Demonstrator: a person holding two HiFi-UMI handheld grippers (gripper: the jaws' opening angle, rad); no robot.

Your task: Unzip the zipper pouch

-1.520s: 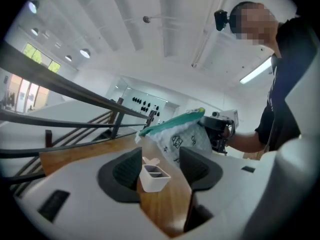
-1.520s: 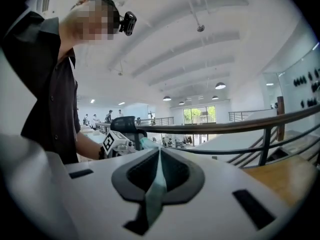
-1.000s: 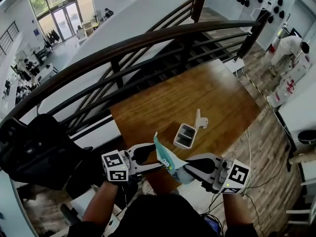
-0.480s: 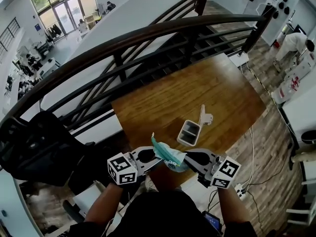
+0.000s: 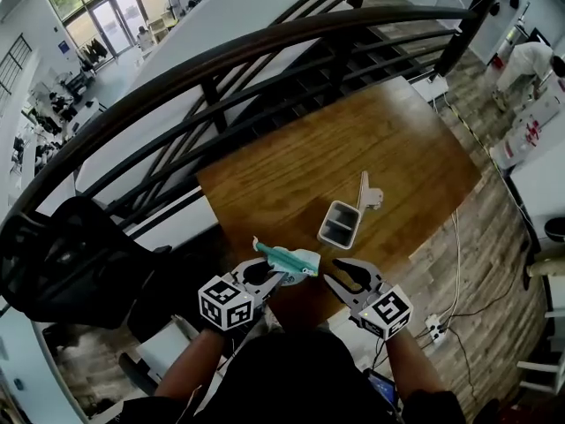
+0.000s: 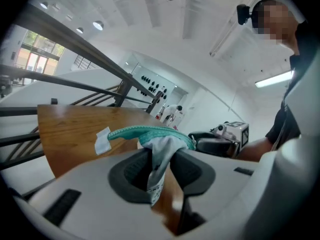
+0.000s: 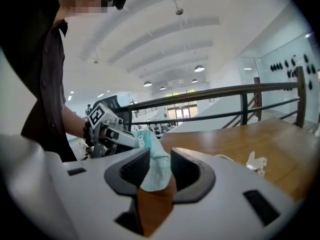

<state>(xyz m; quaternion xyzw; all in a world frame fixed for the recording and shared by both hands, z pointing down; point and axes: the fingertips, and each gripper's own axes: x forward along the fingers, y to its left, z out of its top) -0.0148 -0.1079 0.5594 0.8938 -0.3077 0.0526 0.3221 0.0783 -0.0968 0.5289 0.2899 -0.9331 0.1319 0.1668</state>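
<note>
One hold: left gripper [image 5: 272, 275] pinches pouch [image 5: 290, 258].
Right gripper [image 5: 334, 270]: jaws opening round pouch's 3 o'clock end.
Risk: pouch sags if you release fully.

Zipper pouch [image 6: 161, 149] – soft matt cloth, woven zipper tape; table [image 5: 291, 179] – glossy varnished wood; fingers [image 7: 134, 170] – ribbed matt pads.

Open-plan office or lab: mezzanine railing [image 5: 291, 42], desks [image 5: 53, 113] below, glass doors [image 5: 124, 20]

Head camera steeply above table [image 5: 353, 148]; cameras on left tongs [image 5: 277, 277] and right tongs [image 5: 342, 272] close, toward each other.
</note>
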